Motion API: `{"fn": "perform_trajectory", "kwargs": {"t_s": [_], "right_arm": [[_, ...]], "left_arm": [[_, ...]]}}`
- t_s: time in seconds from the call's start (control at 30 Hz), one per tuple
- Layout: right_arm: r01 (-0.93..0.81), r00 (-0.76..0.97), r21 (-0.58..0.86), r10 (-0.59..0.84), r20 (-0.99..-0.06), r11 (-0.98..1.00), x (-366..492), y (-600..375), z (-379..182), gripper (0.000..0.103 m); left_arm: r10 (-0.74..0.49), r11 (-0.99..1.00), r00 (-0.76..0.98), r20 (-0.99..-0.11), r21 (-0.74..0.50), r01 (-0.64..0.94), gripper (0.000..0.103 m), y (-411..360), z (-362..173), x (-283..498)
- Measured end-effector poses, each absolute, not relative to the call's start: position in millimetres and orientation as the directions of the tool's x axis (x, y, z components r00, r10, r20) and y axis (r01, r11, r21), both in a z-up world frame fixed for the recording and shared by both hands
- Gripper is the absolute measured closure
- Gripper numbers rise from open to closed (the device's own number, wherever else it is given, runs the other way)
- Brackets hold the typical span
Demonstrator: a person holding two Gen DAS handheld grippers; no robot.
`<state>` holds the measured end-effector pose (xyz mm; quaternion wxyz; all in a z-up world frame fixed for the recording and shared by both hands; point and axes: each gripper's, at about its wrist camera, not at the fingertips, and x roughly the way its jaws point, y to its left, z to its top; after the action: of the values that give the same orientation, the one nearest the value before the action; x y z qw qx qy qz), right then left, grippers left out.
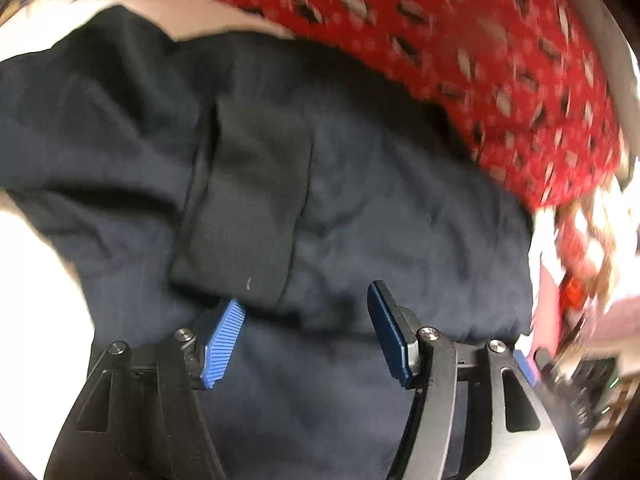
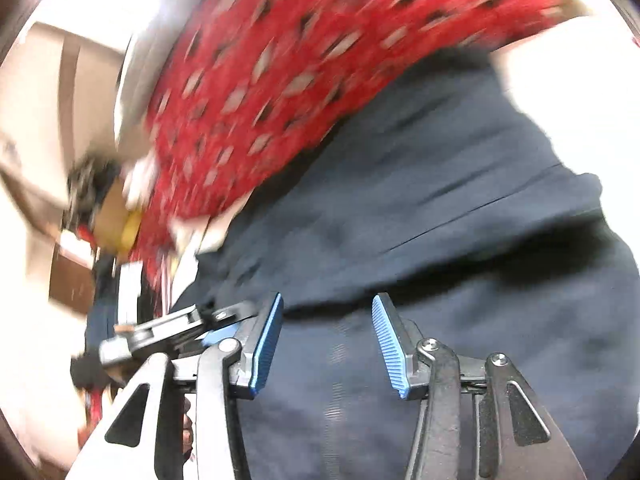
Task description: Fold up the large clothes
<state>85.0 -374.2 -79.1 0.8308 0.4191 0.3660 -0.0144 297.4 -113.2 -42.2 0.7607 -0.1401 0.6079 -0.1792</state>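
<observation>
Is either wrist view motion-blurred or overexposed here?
Left wrist: red patterned cloth is smeared, the far right edge badly; dark garment and blue fingers are fairly sharp; white patch at left is blown out. Right wrist: blur is heavier across red cloth and background; upper corners are overexposed.

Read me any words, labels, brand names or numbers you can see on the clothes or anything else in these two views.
None can be read.
Dark navy garment: no print, tag or label shows.
Red patterned cloth: only pale diamond shapes, no letters.
Clutter at the edge: too blurred to tell.
</observation>
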Motion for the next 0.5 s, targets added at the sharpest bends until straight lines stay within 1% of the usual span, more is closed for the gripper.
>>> {"fn": "perform_trajectory", "kwargs": {"t_s": [0.03,0.13,0.2,0.27,0.3,0.37,0.4,0.5], "right_arm": [[0.368,0.755,0.698,0.241,-0.610,0.614,71.4,-396.2,-78.5,0.052],[0.422,0.790,0.739,0.188,-0.584,0.525,49.5,-431.9,-81.0,0.051],[0.428,0.812,0.766,0.168,-0.559,0.480,38.8,-449.3,-83.5,0.049],[0.448,0.819,0.772,0.139,-0.557,0.451,41.1,-455.4,-88.2,0.044],[0.463,0.817,0.769,0.125,-0.563,0.442,45.0,-457.6,-91.8,0.042],[0.494,0.802,0.753,0.108,-0.588,0.435,57.3,-465.4,-102.0,0.042],[0.498,0.795,0.748,0.114,-0.596,0.438,63.1,-465.1,-106.4,0.042],[0.515,0.730,0.700,0.176,-0.661,0.494,91.3,-459.8,-121.8,0.042]], "left_arm": [[-0.438,0.899,0.213,-0.874,-0.430,0.084,0.092,-112.5,-39.9,300.4],[-0.428,0.896,0.276,-0.860,-0.443,0.010,0.094,-98.2,-24.7,306.4],[-0.421,0.894,0.331,-0.844,-0.447,-0.002,0.094,-88.3,-11.6,301.9],[-0.386,0.908,0.371,-0.844,-0.419,-0.008,0.094,-79.4,-2.4,295.4],[-0.377,0.912,0.377,-0.846,-0.411,-0.010,0.094,-76.7,-0.9,294.0],[-0.363,0.917,0.375,-0.853,-0.399,-0.020,0.094,-71.6,-1.3,290.9],[-0.360,0.918,0.372,-0.856,-0.396,-0.023,0.094,-69.3,-2.3,289.7],[-0.341,0.925,0.364,-0.867,-0.379,-0.036,0.094,-65.4,-6.6,289.8]]}}
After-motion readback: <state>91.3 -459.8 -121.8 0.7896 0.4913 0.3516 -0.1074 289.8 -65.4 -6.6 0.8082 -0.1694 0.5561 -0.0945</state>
